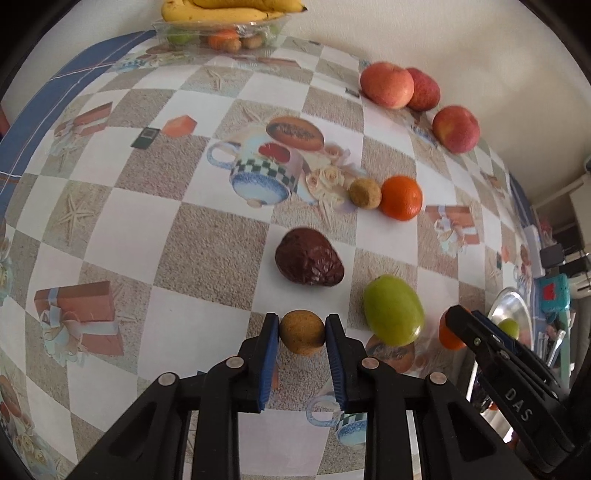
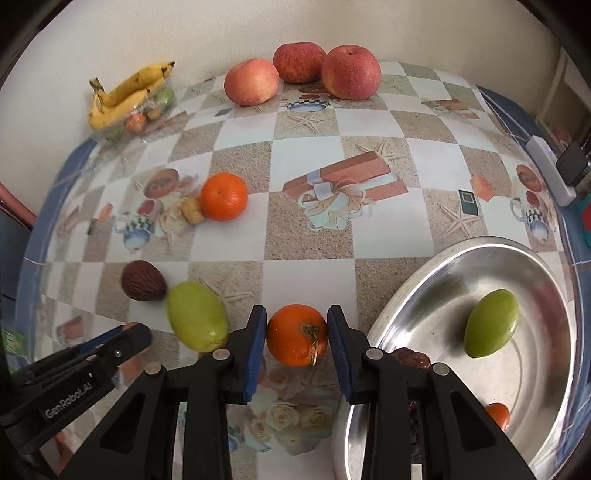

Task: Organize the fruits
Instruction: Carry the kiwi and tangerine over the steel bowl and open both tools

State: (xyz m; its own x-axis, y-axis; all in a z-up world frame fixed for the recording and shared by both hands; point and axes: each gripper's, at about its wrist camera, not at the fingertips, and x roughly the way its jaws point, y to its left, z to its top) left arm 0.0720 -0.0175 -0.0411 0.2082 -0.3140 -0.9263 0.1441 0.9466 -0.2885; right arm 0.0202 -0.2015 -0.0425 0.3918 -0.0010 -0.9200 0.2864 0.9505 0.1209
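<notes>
My left gripper is shut on a small brown round fruit just above the tablecloth. My right gripper is shut on an orange, next to the metal plate; it also shows in the left wrist view. The plate holds a green fruit, a dark fruit and an orange piece. A green mango, a dark brown avocado, another orange and a second small brown fruit lie on the table.
Three red apples lie at the table's far edge by the wall. A clear tray with bananas and small fruits stands at the far corner. A white power strip lies on the right edge.
</notes>
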